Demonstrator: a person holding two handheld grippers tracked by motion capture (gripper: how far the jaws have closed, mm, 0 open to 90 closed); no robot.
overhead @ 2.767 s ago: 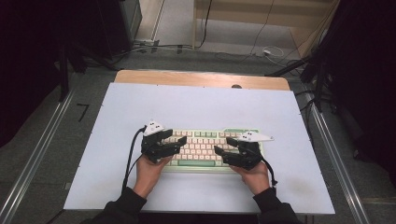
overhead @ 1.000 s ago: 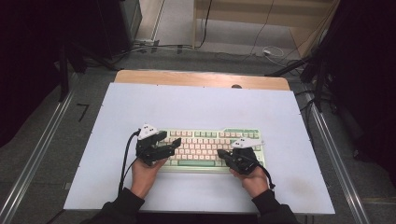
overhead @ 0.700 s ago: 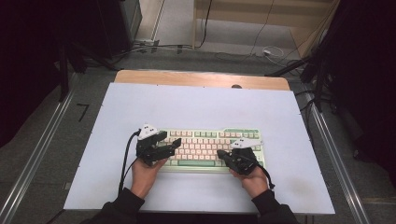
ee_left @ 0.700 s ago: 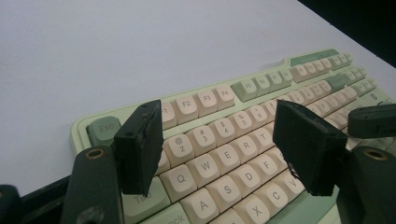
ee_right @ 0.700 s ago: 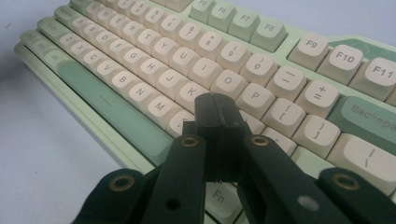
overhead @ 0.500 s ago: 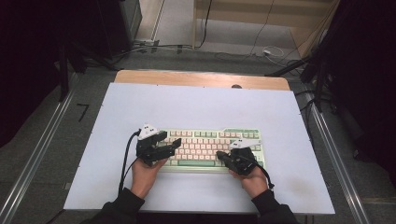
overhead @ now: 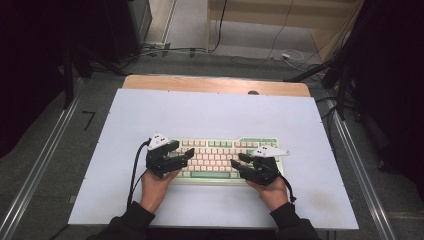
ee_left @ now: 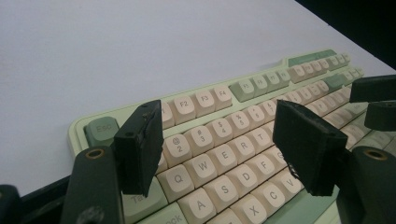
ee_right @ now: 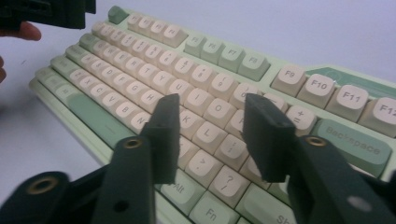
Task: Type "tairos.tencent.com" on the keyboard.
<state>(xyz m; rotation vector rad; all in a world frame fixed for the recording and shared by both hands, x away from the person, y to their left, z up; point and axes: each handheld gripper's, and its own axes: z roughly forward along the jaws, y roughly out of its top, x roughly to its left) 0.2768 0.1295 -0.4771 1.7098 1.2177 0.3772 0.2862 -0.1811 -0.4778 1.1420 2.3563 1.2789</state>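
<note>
High view: right gripper [overhead: 244, 166] jaws have just parted, nothing between, above keyboard [overhead: 220, 150]; likely keypress finished. Left gripper [overhead: 181, 156] wide, empty.

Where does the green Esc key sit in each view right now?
High view: at the keyboard's far left corner, beside the left gripper, too small to read.
Left gripper view: Esc key lower left, behind the left jaw.
Right gripper view: top left.
Shared landmark: the function-key row.
</note>
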